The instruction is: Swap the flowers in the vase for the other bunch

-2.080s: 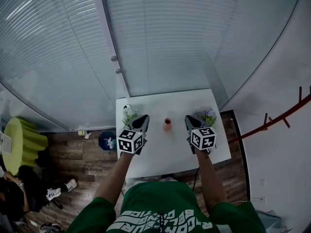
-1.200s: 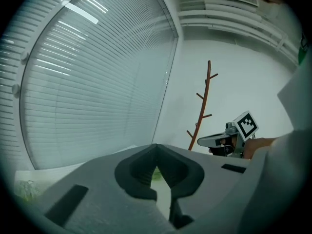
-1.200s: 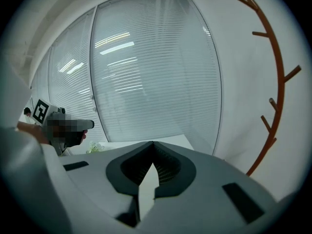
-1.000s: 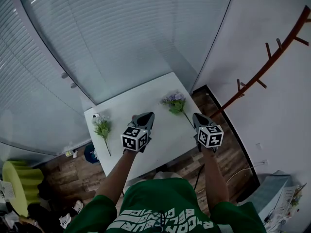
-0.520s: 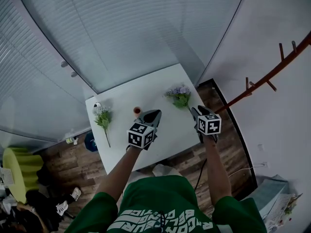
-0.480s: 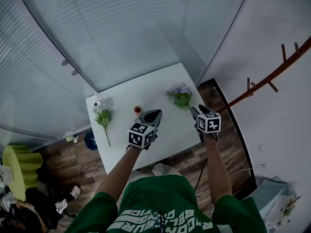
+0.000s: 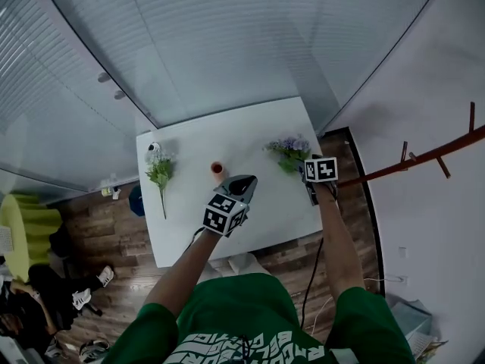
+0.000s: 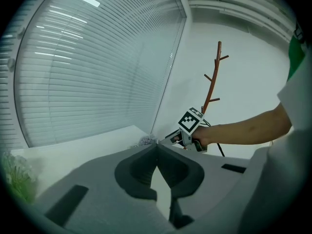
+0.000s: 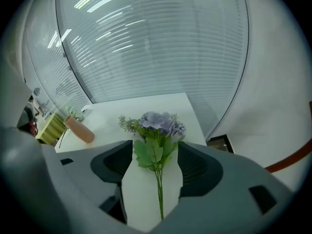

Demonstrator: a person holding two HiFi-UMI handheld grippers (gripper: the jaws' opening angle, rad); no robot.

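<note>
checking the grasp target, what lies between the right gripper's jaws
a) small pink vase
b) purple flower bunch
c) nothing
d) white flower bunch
b: the purple flower bunch with green leaves lies between the jaws of the right gripper, which have just been opening and are not pressing it.

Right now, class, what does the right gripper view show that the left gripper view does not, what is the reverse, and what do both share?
Right gripper view only: the right gripper, whose jaws have just been opening, straddles the purple flower bunch's stem; a pink vase. Left gripper view only: the left gripper shut on nothing, a coat stand, the person's hand. Both: white table, window blinds, the purple flower bunch.
</note>
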